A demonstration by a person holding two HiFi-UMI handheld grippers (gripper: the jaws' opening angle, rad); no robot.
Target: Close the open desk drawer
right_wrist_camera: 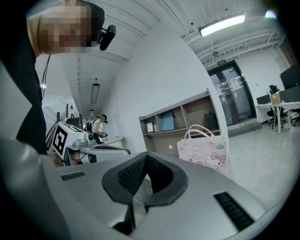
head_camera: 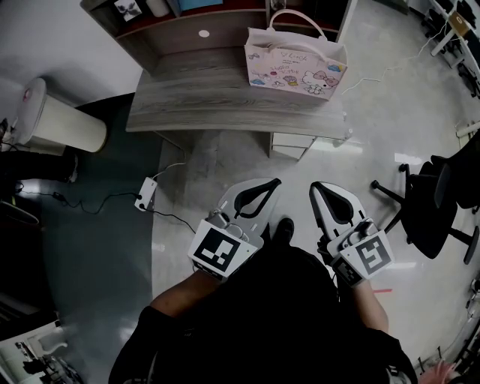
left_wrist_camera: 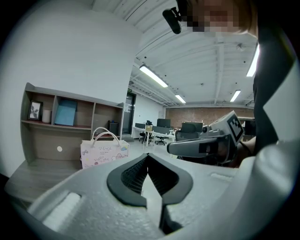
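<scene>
A grey wooden desk [head_camera: 202, 101] stands ahead of me in the head view, and a white drawer unit [head_camera: 294, 144] sticks out from under its right end. How far the drawer is open is hard to tell. Both grippers hang side by side over the floor, well short of the desk. My left gripper [head_camera: 274, 183] is shut with nothing in it, and its ribbed pads [left_wrist_camera: 136, 174] meet at the tip. My right gripper [head_camera: 316, 186] is also shut and empty, its pads [right_wrist_camera: 133, 174] pressed together. Each gripper view shows the other gripper beside it.
A pink cartoon tote bag [head_camera: 294, 64] stands on the desk's right part, in front of a shelf unit [head_camera: 180, 15]. A white bin [head_camera: 52, 120] and a power strip [head_camera: 145, 193] with cables lie to the left. A black office chair [head_camera: 439, 202] stands at the right.
</scene>
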